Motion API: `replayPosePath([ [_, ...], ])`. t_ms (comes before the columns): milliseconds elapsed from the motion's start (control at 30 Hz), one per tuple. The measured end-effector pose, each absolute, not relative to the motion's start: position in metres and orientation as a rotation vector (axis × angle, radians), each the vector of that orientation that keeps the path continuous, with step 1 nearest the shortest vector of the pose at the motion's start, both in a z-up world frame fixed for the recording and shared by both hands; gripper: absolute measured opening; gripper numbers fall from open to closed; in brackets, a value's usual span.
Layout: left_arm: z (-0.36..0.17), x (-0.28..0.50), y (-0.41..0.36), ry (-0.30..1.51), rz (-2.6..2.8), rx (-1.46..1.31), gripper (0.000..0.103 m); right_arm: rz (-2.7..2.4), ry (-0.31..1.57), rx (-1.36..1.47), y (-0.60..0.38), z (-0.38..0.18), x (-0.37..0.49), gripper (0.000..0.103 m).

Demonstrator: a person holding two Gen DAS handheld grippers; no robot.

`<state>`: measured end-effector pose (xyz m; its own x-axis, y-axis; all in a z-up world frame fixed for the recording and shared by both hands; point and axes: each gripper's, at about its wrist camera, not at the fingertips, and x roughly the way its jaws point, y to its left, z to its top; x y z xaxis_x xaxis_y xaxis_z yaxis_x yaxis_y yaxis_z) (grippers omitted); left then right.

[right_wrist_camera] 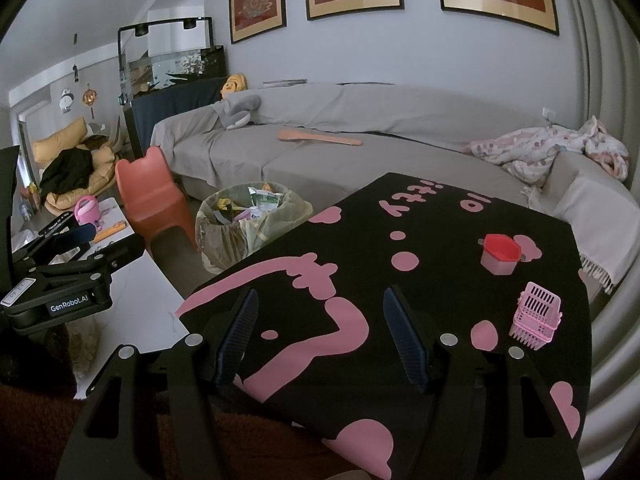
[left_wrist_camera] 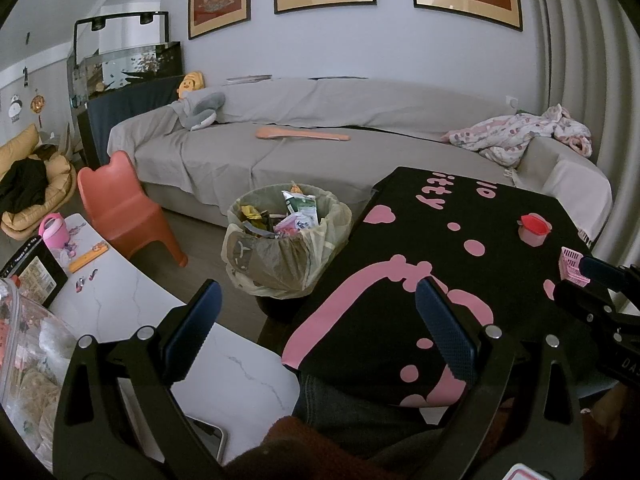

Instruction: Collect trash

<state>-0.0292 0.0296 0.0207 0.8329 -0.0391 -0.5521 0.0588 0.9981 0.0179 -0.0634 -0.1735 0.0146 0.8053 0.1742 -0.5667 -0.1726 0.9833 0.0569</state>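
I hold a gripper in each hand above a counter point(right_wrist_camera: 400, 208) covered with a black cloth printed in pink. My left gripper point(left_wrist_camera: 316, 320) has its fingers apart with nothing between them. My right gripper point(right_wrist_camera: 320, 336) is the same: fingers apart, empty. The trash bin point(left_wrist_camera: 286, 240) stands on the floor between the counter and a grey sofa point(left_wrist_camera: 320, 148), lined with a thin bag and already piled with wrappers to the rim. On the cloth sit a small red cup point(right_wrist_camera: 500, 258) and a pink toy basket point(right_wrist_camera: 536, 316), well apart from the bin. I judge the risks to be these: anything added may slide off the full heap, and the loose bag could snag or tear if pinched carelessly.
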Motion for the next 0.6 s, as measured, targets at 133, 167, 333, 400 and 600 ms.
replayPosePath([
  [133, 0.0208, -0.0295, 0.0290, 0.583, -0.054, 0.036, 0.093, 0.186, 0.607, 0.002, -0.1745, 0.0144, -0.0630, 0.062],
  [167, 0.0205, -0.0290, 0.0292, 0.582, -0.056, 0.037, 0.093, 0.186, 0.607, 0.003, -0.1747, 0.0144, -0.0630, 0.062],
  [333, 0.0205, -0.0282, 0.0290, 0.581, -0.061, 0.038, 0.093, 0.187, 0.607, 0.003, -0.1752, 0.0144, -0.0627, 0.062],
  [400, 0.0210, -0.0260, 0.0294, 0.581, -0.069, 0.041, 0.093, 0.187, 0.607, 0.003, -0.1752, 0.0144, -0.0627, 0.062],
  [600, 0.0226, -0.0270, 0.0280, 0.574, -0.092, 0.044, 0.093, 0.188, 0.608, 0.003, -0.1757, 0.0143, -0.0624, 0.062],
])
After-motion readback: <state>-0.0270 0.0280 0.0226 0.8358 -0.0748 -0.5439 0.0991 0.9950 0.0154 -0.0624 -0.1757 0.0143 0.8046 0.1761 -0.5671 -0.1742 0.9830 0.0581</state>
